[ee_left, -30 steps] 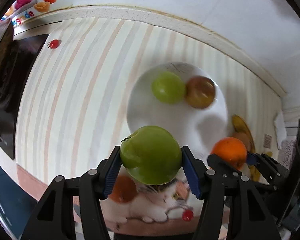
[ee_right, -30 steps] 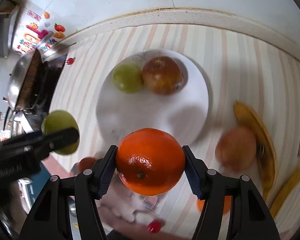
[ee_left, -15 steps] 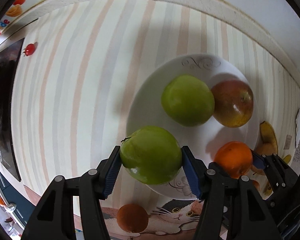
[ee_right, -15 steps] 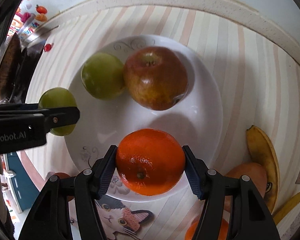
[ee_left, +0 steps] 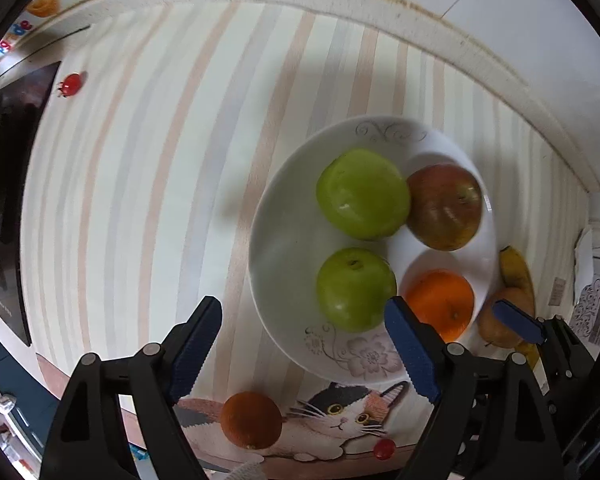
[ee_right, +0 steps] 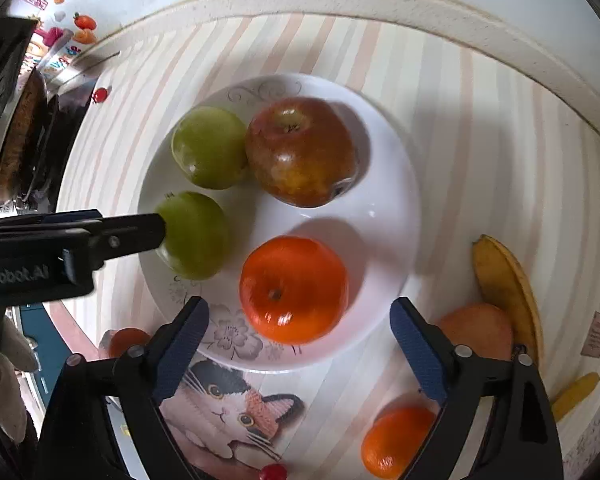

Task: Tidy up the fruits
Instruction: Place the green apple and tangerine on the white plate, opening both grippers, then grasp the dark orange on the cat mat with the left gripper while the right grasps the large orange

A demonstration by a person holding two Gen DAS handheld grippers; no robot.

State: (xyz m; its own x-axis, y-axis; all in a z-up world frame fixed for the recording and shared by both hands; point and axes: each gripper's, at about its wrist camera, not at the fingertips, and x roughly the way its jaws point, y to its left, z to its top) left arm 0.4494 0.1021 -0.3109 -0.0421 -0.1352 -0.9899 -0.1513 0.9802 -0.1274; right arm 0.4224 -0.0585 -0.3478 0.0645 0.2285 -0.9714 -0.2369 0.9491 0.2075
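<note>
Both grippers are hanging just above the plate (ee_right: 392, 200) and both have just been opening. The left gripper (ee_left: 302, 344) is standing wide, and the green apple (ee_left: 354, 288) it was carrying is now lying on the plate between its jaws, no longer touched by the pads. The right gripper (ee_right: 298, 338) is also wide open, and the orange (ee_right: 294, 288) is resting free on the plate near the front rim.

The plate is now holding four fruits: a second green apple (ee_right: 210, 148) and a red apple (ee_right: 300, 152) are sitting at the back, touching each other.

The risk is coming from round fruit on a shallow plate. The orange is lying close to the rim and may be rolling off if a finger is brushing it while lifting away. The two grippers are also working very near each other, so they may be colliding and pushing the fruit. More fruit, another orange (ee_right: 396, 444) and a banana (ee_right: 508, 288), is waiting on the table, and space is getting small
</note>
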